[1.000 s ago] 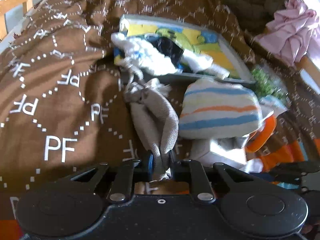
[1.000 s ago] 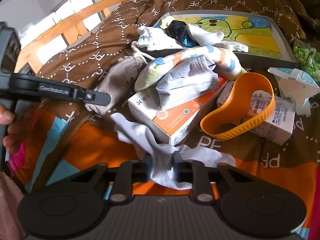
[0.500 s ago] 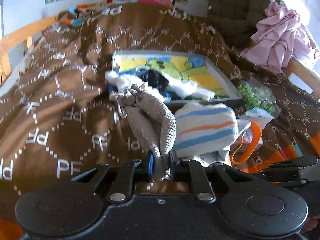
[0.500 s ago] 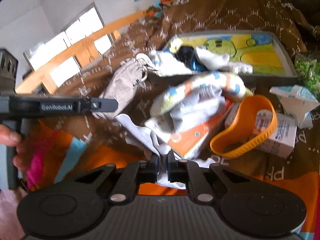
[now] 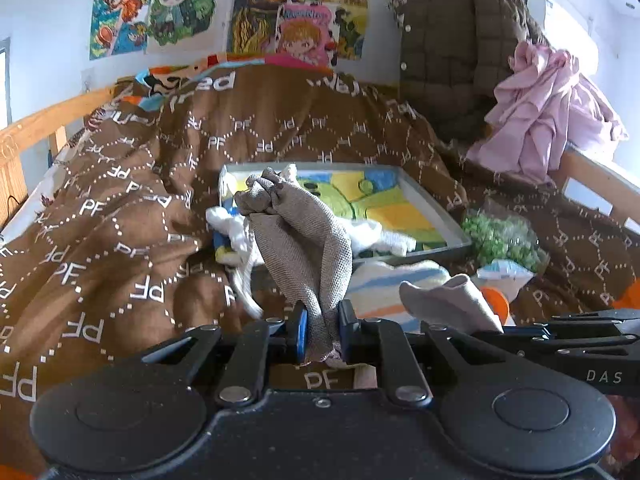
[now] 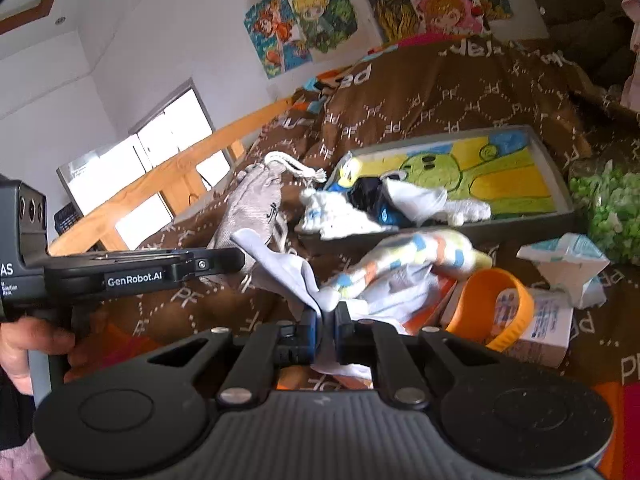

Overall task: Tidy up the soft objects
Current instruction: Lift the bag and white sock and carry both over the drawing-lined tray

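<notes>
bed (image 5: 132, 208): brown PF blanket fills the frame | tray (image 5: 448, 216): center, socks piled at its left end | pouch (image 5: 304, 236): grey, lifted mid-frame, left gripper (image 5: 322, 334) clamped on its bottom | sock (image 6: 288, 268): white, lower center, pinched tight in right gripper (image 6: 327, 330)

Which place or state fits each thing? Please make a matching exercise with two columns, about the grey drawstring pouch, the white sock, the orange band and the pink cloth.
Things:
1. grey drawstring pouch
2. white sock
3. orange band
4. pink cloth

Places or states:
A. rests on small cardboard boxes
B. pinched in the left gripper
C. heaped on the bed rail, far right
D. pinched in the right gripper

Pairs: 1-B, 2-D, 3-A, 4-C
</notes>
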The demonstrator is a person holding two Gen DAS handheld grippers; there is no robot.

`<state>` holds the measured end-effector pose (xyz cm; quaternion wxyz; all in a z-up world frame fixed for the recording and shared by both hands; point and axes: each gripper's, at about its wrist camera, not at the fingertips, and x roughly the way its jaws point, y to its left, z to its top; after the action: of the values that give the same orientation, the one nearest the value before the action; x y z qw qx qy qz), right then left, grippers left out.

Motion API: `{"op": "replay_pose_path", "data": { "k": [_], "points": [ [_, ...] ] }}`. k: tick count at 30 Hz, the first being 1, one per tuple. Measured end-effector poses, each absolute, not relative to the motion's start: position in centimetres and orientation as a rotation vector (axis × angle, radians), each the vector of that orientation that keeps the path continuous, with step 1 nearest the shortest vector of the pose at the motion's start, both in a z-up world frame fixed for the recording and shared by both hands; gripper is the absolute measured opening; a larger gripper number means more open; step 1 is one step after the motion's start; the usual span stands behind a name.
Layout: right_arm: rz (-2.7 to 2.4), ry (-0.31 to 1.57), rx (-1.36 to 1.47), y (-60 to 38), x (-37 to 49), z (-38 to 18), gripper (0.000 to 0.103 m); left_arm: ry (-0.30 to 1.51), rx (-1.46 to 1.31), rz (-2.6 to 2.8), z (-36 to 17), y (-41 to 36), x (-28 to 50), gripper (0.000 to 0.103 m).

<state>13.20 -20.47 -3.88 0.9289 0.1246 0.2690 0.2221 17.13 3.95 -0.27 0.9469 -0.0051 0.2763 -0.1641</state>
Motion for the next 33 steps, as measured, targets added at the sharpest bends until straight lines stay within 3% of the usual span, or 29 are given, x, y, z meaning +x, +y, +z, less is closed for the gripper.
{"op": "replay_pose_path", "data": {
  "k": [15, 22, 33],
  "points": [
    [0.463, 0.415, 0.291, -21.4, 12.7, -1.0, 0.010, 0.462, -0.009, -0.336, 0.7, 3.6, 16.6, 0.016],
    [0.475, 0.288, 0.301, -23.3, 16.2, 2.0, 0.010, 0.416, -0.021, -0.308, 2.0, 2.8, 18.2, 0.017],
    [0.347, 0.288, 0.339, -28.0, 26.8, 0.4, 0.010, 0.368, -0.040, -0.365, 1.8, -3.4, 28.6, 0.017]
  ]
}}
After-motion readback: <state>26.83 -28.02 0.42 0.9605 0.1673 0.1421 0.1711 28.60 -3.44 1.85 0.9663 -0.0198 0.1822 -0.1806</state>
